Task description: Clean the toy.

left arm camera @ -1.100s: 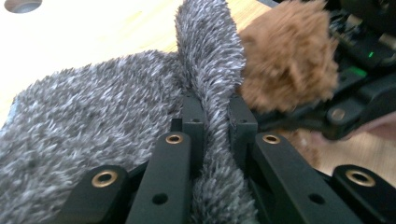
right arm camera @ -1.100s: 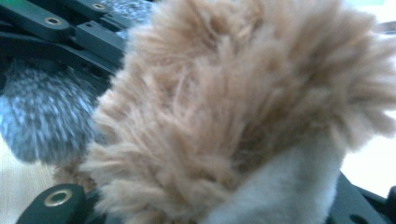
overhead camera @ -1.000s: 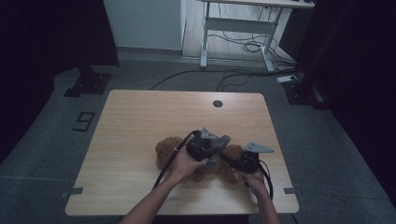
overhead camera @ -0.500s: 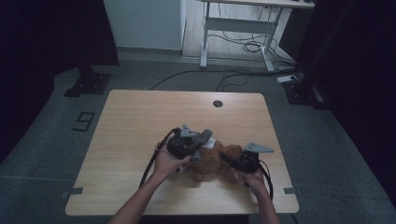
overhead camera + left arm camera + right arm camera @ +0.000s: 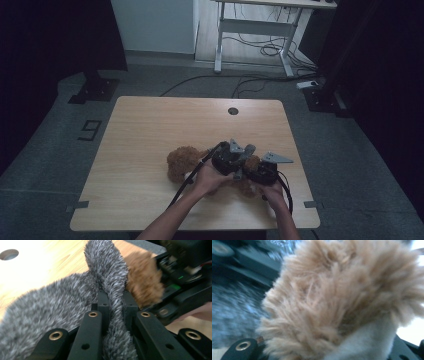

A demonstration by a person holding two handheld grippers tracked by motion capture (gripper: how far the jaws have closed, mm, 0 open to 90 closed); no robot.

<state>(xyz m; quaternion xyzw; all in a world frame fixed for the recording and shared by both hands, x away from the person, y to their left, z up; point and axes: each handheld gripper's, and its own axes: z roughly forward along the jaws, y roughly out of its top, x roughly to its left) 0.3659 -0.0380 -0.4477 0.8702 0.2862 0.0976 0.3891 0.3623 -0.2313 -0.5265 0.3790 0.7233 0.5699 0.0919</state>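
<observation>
- The brown furry plush toy (image 5: 186,161) lies on the light wooden tabletop (image 5: 150,130), toward its 5 o'clock corner, beneath both hands.
- The left claw (image 5: 113,302) is clamped on a fold of the toy's grey fuzzy fabric (image 5: 110,272), probably to lift or stretch it.
- The right claw (image 5: 264,172), at the toy's 3 o'clock end, presses into tan fur (image 5: 342,302); whether it grips, I cannot tell.
- The left gripper view reveals the grey cloth, which the high view leaves hidden under the hands.
</observation>
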